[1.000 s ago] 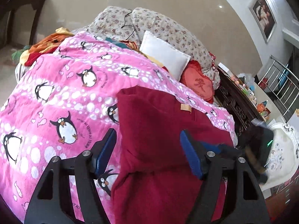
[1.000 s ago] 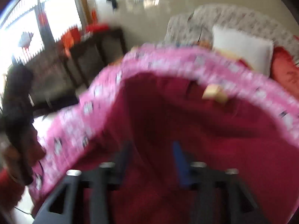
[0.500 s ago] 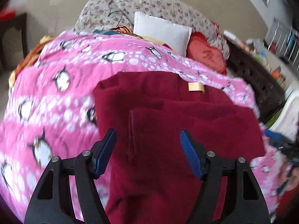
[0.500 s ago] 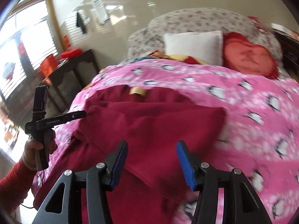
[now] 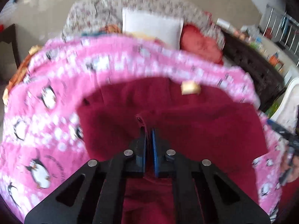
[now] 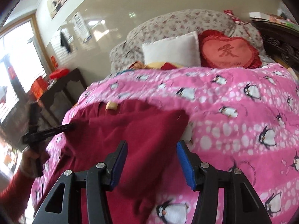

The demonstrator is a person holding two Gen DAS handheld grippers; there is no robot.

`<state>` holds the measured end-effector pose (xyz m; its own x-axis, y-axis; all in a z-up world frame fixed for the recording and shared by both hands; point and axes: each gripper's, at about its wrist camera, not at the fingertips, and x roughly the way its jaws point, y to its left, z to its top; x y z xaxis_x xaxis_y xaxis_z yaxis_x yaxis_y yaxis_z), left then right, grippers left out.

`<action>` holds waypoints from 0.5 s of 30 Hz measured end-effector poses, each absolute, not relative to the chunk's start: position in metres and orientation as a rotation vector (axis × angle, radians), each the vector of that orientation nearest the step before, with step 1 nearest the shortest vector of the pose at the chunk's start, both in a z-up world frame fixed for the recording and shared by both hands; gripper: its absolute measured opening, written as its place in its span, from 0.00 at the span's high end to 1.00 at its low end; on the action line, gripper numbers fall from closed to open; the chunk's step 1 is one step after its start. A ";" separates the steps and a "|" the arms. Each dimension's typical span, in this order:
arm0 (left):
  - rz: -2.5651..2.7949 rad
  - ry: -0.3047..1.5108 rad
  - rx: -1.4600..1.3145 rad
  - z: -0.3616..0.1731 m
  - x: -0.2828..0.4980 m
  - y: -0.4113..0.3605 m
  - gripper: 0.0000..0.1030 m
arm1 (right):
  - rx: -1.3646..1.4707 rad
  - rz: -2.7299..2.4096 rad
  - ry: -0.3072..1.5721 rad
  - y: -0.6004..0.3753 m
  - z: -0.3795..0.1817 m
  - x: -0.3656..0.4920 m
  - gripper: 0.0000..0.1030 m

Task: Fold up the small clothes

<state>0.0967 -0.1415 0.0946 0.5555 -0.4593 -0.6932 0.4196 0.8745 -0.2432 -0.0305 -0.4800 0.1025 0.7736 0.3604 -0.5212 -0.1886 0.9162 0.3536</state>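
Two grippers: one is sitting in each view, both low over the bed.
Left gripper (image 5: 148,130): its jaws are pressing together on a small fold of the red cloth (image 5: 186,130). The fold is poking up just past the blue pads (image 5: 153,149).
Right gripper (image 6: 152,145): its jaws are standing apart. The near edge of the cloth (image 6: 130,130) is lying between them, but the pads (image 6: 184,160) are not pinching it.
Red cloth: it is lying on the pink penguin blanket (image 6: 233,112), partly folded, with one layer resting on top of another. A small tan tag (image 6: 111,105) is showing at its far edge.
Blanket: it is covering most of the bed and running under the cloth on all sides.
Pillows: a white pillow (image 6: 173,50) and a red heart pillow (image 6: 229,51) are leaning side by side at the head of the bed, against a flowery cover (image 6: 177,24).
Hand: on the left of the right view, a hand (image 6: 30,155) in a red sleeve (image 6: 14,188) is holding the other gripper's (image 6: 48,130) black handle, and its tip is reaching the cloth's left edge.
Dark table (image 6: 61,87): it is standing beside the bed, by the window, with red things on it.
Left view: it is blurry, so small bits are hard to see.
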 end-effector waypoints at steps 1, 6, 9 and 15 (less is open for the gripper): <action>-0.522 0.797 -0.074 0.105 0.094 -0.135 0.97 | 0.303 0.287 0.612 -0.484 0.104 -0.025 0.49; -0.487 0.761 -0.101 0.114 0.093 -0.114 0.97 | 0.354 0.224 0.622 -0.496 0.103 0.001 0.49; -0.519 0.824 -0.082 0.101 0.093 -0.117 0.97 | 0.407 0.243 0.637 -0.500 0.098 0.004 0.45; -0.501 0.855 -0.029 0.087 0.094 -0.137 0.49 | 0.383 0.279 0.664 -0.490 0.093 -0.005 0.44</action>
<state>0.0940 -0.1374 0.0870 0.5478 -0.4341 -0.7152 0.4115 0.8841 -0.2215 -0.0047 -0.4900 0.0928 0.7549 0.3690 -0.5422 -0.1286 0.8939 0.4293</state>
